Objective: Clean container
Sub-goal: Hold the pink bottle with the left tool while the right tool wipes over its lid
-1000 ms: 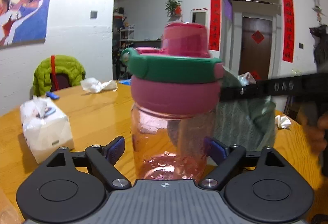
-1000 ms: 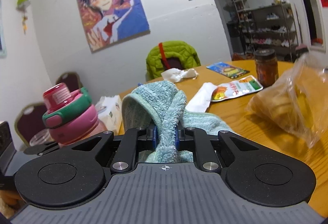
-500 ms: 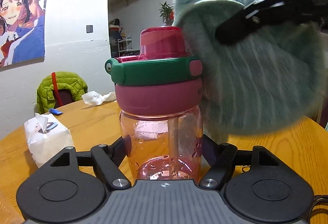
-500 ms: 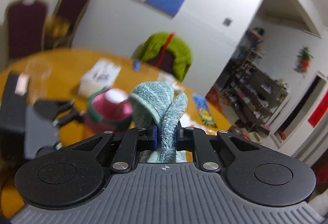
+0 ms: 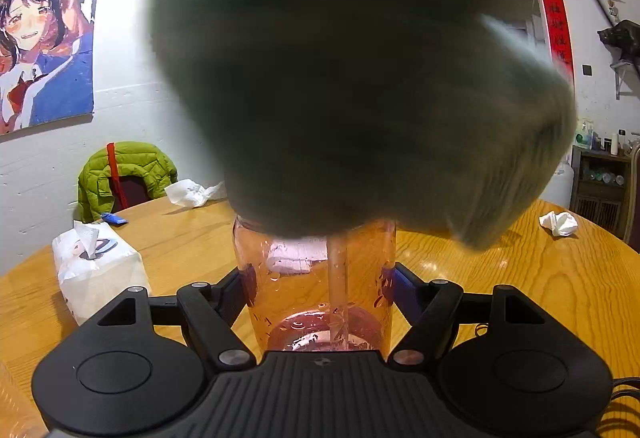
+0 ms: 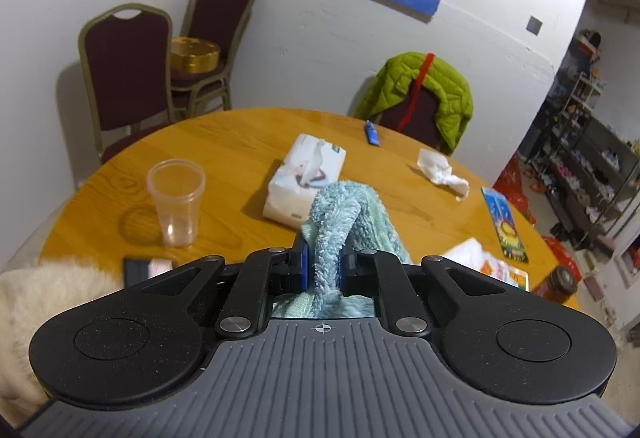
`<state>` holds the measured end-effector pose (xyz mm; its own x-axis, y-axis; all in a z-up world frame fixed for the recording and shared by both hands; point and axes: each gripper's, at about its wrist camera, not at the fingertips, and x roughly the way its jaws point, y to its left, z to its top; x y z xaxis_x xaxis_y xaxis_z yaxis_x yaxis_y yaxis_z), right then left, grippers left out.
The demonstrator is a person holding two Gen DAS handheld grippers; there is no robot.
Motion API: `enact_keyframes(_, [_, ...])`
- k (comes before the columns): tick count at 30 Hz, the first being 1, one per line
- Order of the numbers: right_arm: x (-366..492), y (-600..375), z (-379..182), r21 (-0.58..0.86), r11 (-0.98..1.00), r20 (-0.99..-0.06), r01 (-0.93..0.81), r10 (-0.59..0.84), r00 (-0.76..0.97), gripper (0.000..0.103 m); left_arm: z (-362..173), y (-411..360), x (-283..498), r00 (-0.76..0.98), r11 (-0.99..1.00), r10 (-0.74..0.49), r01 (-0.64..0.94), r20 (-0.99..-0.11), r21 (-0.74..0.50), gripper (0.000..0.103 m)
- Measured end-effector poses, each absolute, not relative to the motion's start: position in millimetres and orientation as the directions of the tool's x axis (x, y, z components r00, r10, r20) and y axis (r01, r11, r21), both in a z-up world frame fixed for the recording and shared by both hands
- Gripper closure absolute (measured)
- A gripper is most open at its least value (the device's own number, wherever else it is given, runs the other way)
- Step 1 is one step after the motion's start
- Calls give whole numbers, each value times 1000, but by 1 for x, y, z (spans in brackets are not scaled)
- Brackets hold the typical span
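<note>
My left gripper (image 5: 318,290) is shut on a clear pink water bottle (image 5: 316,286) with a straw inside, held upright over the round wooden table (image 5: 520,286). A teal fluffy towel (image 5: 340,77) lies blurred over the bottle's top and hides its pink and green lid. My right gripper (image 6: 323,270) is shut on that towel (image 6: 344,222), which bunches between its fingers. The bottle itself is hidden below the right gripper in the right wrist view.
A tissue pack (image 5: 96,266) lies left of the bottle; it also shows in the right wrist view (image 6: 306,177). A clear plastic cup (image 6: 176,201), crumpled tissues (image 6: 442,171), snack packets (image 6: 504,226) and a phone (image 6: 148,268) lie on the table. Chairs stand behind it.
The right gripper has brought the towel from beside the bottle down onto its lid, covering it. The left gripper has held the bottle in place.
</note>
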<state>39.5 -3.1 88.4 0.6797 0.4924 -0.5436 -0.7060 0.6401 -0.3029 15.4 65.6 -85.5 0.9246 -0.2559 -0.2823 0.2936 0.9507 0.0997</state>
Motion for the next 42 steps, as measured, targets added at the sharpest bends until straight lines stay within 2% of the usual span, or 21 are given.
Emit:
enact_keyframes(4, [64,21,84,-335,649,-543,-683,459,703,90,-85,66,16,926,952,-253,290,-281,100,31])
enact_keyframes(12, [98,32,78,-451,700,-463,-554,348,816,90,-85,67,17,925,950,-256,294,-281,102,31])
enact_keyframes(18, [92,-2,80,-601,705,-340,-376,200,919,90,-85,67,16,926,952,-251,289,-282,101,31])
enact_keyframes(22, [79,-30,76,-558,723,-369,-408,224,902,90,-85,67,16,926,952,-250,288,-283,102,31])
enact_keyframes(26, [52,-38,57,-621,669,-360,-409,221,907,90,-85,69,14,925,951,-253,291,-282,102,31])
enact_keyframes(34, [-2,-34,59,-585,649,-298,-486,385,873,90,-86,71,12,927,951,-250,289,-281,109,31])
enact_keyframes(39, [8,0,57,-614,604,-284,-509,433,856,90,-86,71,12,928,951,-248,288,-279,110,31])
enact_keyframes(42, [28,25,47,-676,570,-268,-467,400,877,90,-86,72,13,927,951,-251,289,-280,107,31])
